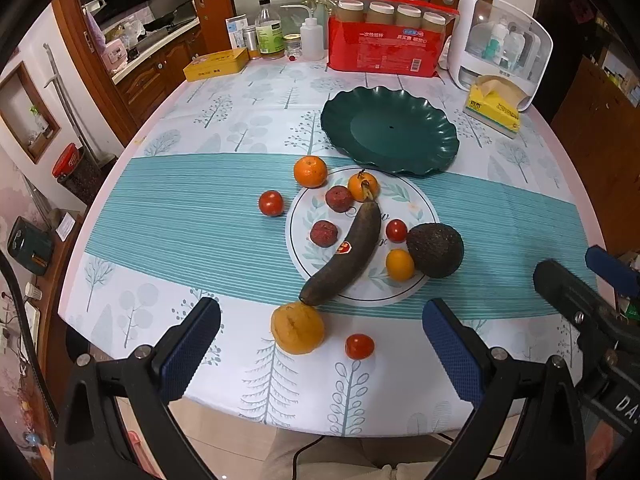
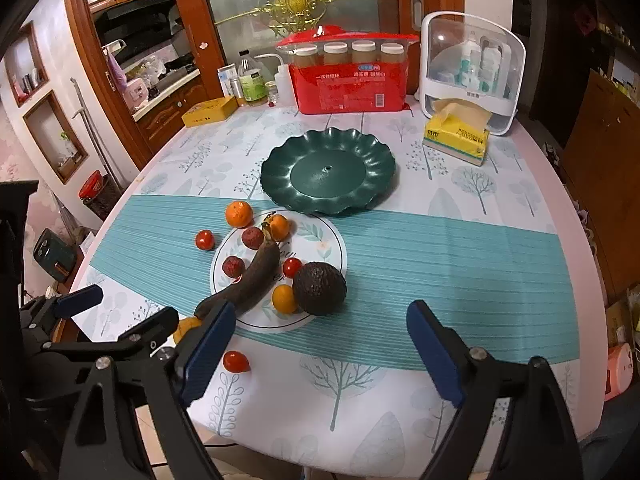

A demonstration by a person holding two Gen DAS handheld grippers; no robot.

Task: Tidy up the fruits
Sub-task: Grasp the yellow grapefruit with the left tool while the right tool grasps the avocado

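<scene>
While jaws gape, banana (image 1: 345,254) lies ahead, untouched.

A home dining room beside a kitchen: a round table (image 1: 160,208) under a tree-printed tablecloth, with a yellow tissue pack (image 1: 495,109), a red pack of disposable cups (image 1: 384,54) and bottles along its far edge, wooden kitchen cabinets (image 1: 152,68) and a range hood (image 2: 136,24) through the doorway at left
</scene>
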